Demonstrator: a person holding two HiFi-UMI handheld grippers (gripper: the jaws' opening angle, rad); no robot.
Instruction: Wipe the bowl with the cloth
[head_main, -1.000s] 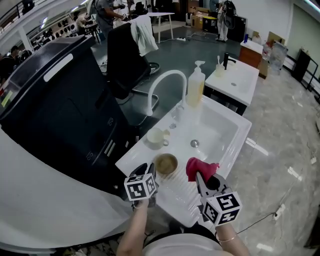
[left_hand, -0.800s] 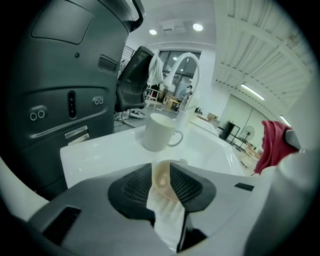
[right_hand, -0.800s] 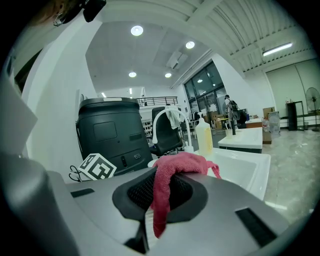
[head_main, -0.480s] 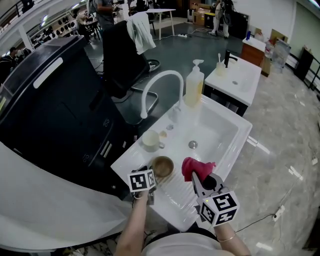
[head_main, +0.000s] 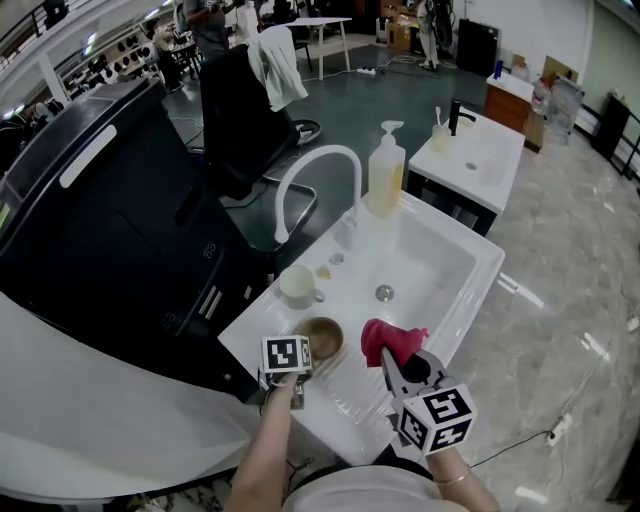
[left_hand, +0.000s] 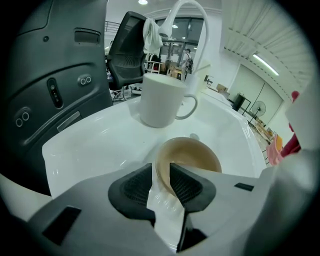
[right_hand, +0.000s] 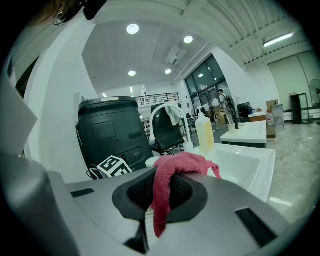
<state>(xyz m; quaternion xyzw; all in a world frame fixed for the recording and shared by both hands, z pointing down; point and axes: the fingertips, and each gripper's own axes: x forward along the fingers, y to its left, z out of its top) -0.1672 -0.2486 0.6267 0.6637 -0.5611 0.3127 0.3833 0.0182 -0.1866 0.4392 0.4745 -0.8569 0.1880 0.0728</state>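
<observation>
As I look along the left gripper (left_hand: 161, 174), its two jaws are closed on the near rim of the tan bowl (left_hand: 192, 154), one pad inside the wall and one outside; the bowl sits tilted on the white ribbed drainboard (head_main: 345, 390), its opening facing up and toward me. In the right gripper view, the right gripper (right_hand: 162, 189) has its jaws clamped on the red cloth (right_hand: 176, 164); the cloth bunches over the top of the pads and a tail hangs down between them.

From my head view the cloth sits at 3 o'clock of the bowl, near it but apart; I cannot see any contact between them. A person's forearm (head_main: 268, 455) runs back from the left gripper toward 6 o'clock.

Beyond the bowl, at 11 o'clock of it, a white mug (head_main: 298, 286) stands upright on the sink's ledge with its handle pointing right; at 1 o'clock of the bowl lies the drain (head_main: 384, 293) in the floor of the white sink (head_main: 455, 262). A white arched faucet (head_main: 312, 172) rises at 12 o'clock; just right of it stands a pump bottle (head_main: 384, 172) of pale yellow liquid. At 9 o'clock of the sink stands a large black machine (head_main: 100, 220); at 11 o'clock, a black chair (head_main: 235, 120) with a pale towel (head_main: 272, 62) draped over its back; at 1 o'clock, a second white basin (head_main: 480, 152).
</observation>
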